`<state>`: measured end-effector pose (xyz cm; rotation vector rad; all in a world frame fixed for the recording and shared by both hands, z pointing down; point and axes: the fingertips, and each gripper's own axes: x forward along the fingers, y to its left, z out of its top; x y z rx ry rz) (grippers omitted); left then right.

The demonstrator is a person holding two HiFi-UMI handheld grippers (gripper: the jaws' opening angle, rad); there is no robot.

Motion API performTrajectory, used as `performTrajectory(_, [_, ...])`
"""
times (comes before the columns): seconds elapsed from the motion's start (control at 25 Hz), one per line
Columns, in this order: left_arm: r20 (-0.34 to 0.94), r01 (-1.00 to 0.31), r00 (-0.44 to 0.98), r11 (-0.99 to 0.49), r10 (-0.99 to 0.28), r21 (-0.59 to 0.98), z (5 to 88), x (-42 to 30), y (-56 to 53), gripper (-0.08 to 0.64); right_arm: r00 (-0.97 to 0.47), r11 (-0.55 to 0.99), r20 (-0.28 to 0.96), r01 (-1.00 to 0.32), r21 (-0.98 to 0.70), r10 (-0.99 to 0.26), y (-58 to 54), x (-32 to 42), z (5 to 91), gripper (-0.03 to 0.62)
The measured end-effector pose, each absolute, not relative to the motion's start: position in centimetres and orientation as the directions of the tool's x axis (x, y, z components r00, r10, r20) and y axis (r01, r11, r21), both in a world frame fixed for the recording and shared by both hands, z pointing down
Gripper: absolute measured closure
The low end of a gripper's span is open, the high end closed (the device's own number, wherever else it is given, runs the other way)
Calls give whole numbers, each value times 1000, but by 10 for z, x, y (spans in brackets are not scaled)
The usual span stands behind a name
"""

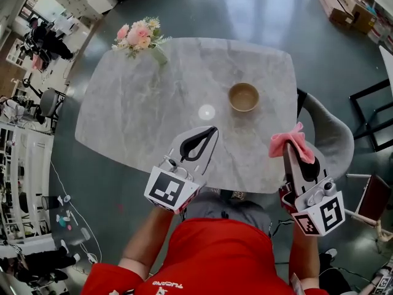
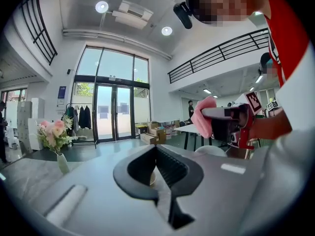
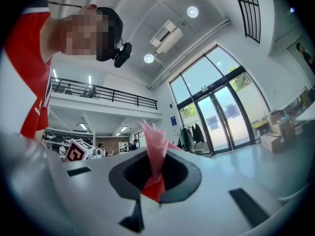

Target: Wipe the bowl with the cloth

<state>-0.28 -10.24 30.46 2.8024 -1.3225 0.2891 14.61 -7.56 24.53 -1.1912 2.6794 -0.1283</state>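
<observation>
While poised over the near edge of the grey marble table (image 1: 123, 109), shut tight: left gripper (image 1: 210, 129), jaw against jaw, nothing between them. Tips over the stone, body hanging back past the rim.

Right gripper (image 1: 295, 147) at the table's right edge, close to the near right corner, clamped on the pink cloth (image 1: 288, 141). From its own view, cloth (image 3: 152, 146) pinched mid-jaw and standing up out of the grip in a loose peak.

Tan bowl (image 1: 244, 96) upright on the table, right of centre, well in from every edge, apart from both grippers and untouched. Bare stone all round it, with only a bright spot of reflected light (image 1: 207, 112) just to its left. Open tabletop between left gripper and bowl.

Pink flowers in a vase (image 1: 140, 37) near the far left corner, well apart from everything else. Grey chair (image 1: 334, 134) drawn close to the right edge, just beside the right gripper. Open floor beyond the far and left edges.
</observation>
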Motion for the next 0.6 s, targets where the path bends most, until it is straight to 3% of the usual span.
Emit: performTrajectory(0.6, [250,-689,683,-719,-686,-88,353,-9,-167,554,-633,635,-56,-765,-107,-773,-119,108,261,571])
